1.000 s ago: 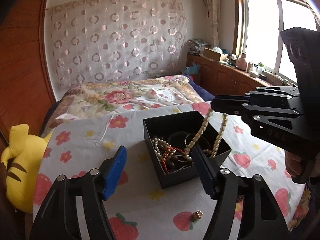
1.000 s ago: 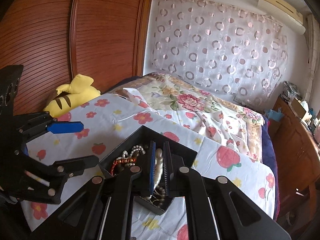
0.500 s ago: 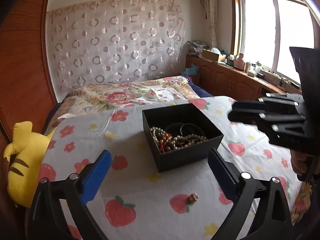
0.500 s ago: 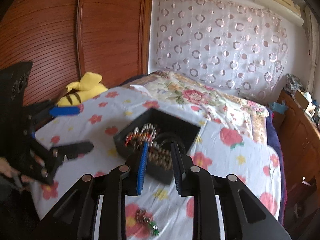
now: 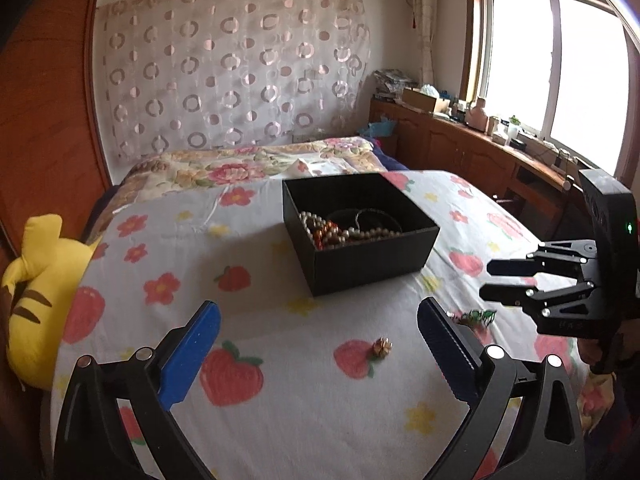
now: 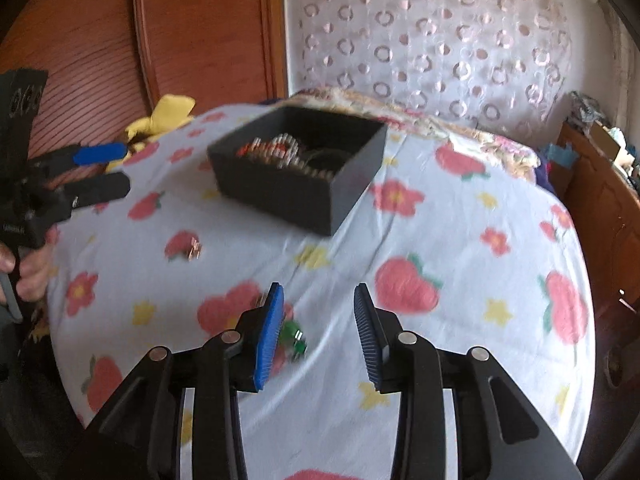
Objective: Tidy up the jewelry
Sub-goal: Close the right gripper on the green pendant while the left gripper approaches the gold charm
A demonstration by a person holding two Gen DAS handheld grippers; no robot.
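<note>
Most of the jewelry already lies in the black box (image 5: 360, 232), which stands open on the strawberry-print sheet of the bed (image 5: 280, 400), toward the bed's far side: pearl strands, red beads and dark bangles are heaped inside it. Two pieces are left out on the sheet in front of the box. A small gold piece (image 5: 382, 348) lies on a printed strawberry, and a green piece (image 6: 294, 338) lies toward the near edge.

The left gripper (image 5: 320, 356) stands wide and empty above the sheet, roughly facing the gold piece. The right gripper (image 6: 318, 334) is opening with nothing between its jaws; the green piece lies just beside its left pad. By my reckoning the task is well along, with these two pickups remaining.
</note>
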